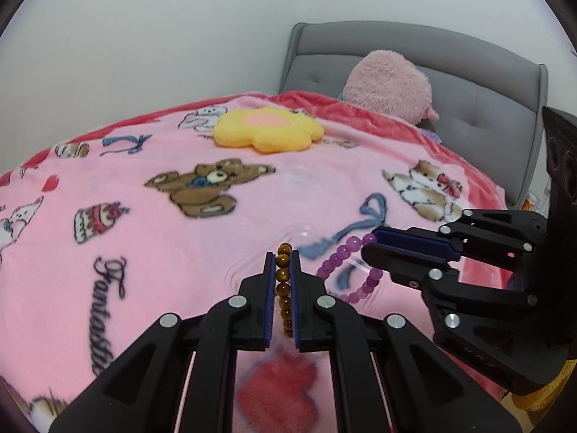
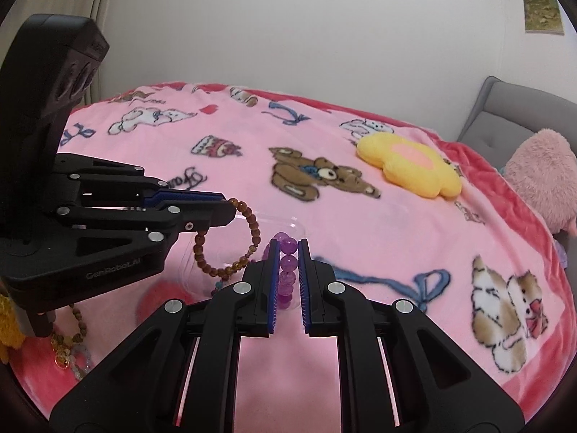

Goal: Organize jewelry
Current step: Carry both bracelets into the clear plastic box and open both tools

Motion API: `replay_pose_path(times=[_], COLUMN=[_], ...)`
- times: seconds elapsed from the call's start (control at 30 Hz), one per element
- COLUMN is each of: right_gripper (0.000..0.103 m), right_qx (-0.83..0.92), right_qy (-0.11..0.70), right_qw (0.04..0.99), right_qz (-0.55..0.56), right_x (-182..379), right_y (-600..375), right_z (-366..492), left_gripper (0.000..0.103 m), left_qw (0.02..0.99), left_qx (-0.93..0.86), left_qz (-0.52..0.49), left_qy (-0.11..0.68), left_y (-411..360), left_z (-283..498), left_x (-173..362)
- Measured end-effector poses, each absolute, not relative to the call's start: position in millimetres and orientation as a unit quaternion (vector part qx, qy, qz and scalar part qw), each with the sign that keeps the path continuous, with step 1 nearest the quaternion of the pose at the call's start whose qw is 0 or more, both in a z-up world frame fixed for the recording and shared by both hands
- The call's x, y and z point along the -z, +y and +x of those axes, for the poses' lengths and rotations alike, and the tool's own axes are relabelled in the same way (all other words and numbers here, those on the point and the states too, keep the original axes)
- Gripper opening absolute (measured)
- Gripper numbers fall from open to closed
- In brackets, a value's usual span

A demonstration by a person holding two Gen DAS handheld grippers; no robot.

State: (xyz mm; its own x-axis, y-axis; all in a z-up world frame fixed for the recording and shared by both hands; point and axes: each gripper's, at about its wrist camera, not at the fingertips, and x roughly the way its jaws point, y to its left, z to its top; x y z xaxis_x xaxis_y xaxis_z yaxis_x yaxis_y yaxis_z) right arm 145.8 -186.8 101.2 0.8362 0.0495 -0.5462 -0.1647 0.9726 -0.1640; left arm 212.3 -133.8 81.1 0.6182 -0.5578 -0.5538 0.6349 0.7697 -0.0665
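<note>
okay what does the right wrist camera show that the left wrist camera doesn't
Only the right wrist view shows the loose beads lying on the blanket at lower left, and the amber bracelet as a full hanging loop. Only the left wrist view shows most of the grey headboard. Both show the yellow flower cushion, the left hand-held gripper on amber, and the right hand-held gripper on the purple bracelet.

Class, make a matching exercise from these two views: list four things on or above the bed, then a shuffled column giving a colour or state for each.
Things:
1. brown bead bracelet
2. purple bead bracelet
3. flower cushion
4. plush toy

States:
A. pink, against the headboard
B. clamped in the right tool
C. yellow, lying on the blanket
D. clamped in the left tool

Pairs: 1-D, 2-B, 3-C, 4-A
</note>
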Motion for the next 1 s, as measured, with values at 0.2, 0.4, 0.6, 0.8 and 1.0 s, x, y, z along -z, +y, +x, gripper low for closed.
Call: replay_pose_path(times=[0.2, 0.4, 0.6, 0.8, 1.0], right_gripper=[0.01, 0.01, 0.011, 0.011, 0.014], right_qx=[-0.059, -0.061, -0.064, -0.06, -0.06], right_qy=[0.299, 0.313, 0.313, 0.302, 0.292], right_qw=[0.948, 0.943, 0.944, 0.948, 0.952], right_qz=[-0.098, -0.089, -0.082, -0.083, -0.076], right_x=[-88, -77, -74, -78, -89], right_y=[-186, -184, -186, -188, -193], right_z=[152, 154, 152, 148, 137], left_gripper=[0.007, 0.007, 0.008, 0.011, 0.016], left_qw=[0.894, 0.891, 0.887, 0.887, 0.895], left_qx=[0.333, 0.332, 0.338, 0.34, 0.341], left_qz=[0.066, 0.066, 0.061, 0.057, 0.043], left_qy=[0.292, 0.303, 0.31, 0.306, 0.286], left_y=[-132, -135, -133, -129, -109], left_z=[211, 212, 213, 210, 203], left_x=[-70, -62, -59, -63, -76])
